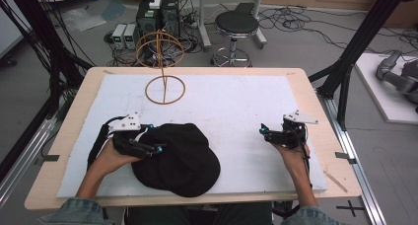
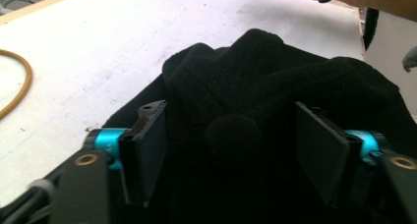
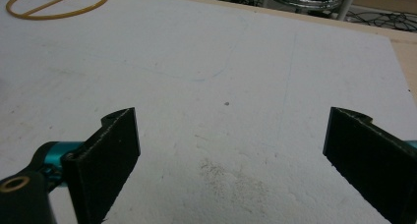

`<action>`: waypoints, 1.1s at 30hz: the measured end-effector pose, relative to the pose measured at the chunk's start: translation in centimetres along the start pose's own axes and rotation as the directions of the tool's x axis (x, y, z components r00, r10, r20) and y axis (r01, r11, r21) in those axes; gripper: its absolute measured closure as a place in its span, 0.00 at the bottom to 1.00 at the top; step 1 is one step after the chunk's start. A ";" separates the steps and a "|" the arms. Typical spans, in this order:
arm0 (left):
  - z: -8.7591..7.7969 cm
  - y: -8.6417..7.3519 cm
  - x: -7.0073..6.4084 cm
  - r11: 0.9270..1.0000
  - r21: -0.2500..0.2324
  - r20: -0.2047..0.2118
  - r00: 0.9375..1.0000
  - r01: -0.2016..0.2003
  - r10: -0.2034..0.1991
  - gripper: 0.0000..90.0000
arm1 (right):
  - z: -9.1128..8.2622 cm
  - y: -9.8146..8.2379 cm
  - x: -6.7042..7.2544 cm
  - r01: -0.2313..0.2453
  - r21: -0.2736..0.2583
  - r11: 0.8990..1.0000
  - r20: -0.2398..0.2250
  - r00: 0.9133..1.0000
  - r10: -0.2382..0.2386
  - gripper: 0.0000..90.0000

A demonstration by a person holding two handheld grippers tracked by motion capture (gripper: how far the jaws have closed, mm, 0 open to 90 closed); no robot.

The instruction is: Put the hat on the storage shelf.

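- A black cap (image 1: pixel 180 158) lies heaped at the near left of the desk (image 1: pixel 315 151), filling that side.
- A wire hat stand (image 1: pixel 164 69) rises at the far left.
- The white mat (image 1: pixel 236 106) between them and across the right lies bare.

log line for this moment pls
left hand-held gripper: open, jaws astride black cap | right hand-held gripper: open over bare white mat | wire hat stand: empty, far side
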State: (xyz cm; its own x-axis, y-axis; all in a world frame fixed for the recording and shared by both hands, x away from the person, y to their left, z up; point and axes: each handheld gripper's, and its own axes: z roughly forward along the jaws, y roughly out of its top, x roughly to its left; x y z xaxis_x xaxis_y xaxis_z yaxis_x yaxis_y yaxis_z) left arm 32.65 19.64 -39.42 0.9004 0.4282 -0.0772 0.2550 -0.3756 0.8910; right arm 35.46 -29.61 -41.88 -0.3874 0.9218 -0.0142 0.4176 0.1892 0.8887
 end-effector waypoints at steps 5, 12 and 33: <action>0.1 -0.1 0.0 1.000 0.018 -0.002 1.000 -0.008 0.008 0.48 | 0.0 0.0 0.0 -0.003 0.000 1.000 -0.002 1.000 0.003 0.07; 0.0 -0.1 -0.1 0.999 0.030 -0.031 0.999 -0.032 0.033 0.63 | 0.0 0.0 0.0 0.001 -0.001 1.000 -0.001 1.000 -0.001 0.07; -1.6 1.0 -0.3 0.998 -0.068 -0.003 1.000 0.002 -0.003 0.76 | 0.0 0.0 0.0 -0.005 0.000 1.000 -0.005 1.000 0.005 0.07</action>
State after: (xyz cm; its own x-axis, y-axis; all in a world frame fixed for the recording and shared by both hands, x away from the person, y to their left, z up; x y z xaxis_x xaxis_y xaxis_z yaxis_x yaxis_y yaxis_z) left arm 32.06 20.43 -37.82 0.8986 0.4318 -0.0781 0.2326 -0.3179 0.9192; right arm 35.49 -29.62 -41.91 -0.3896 0.9210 -0.0070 0.4200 0.1844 0.8886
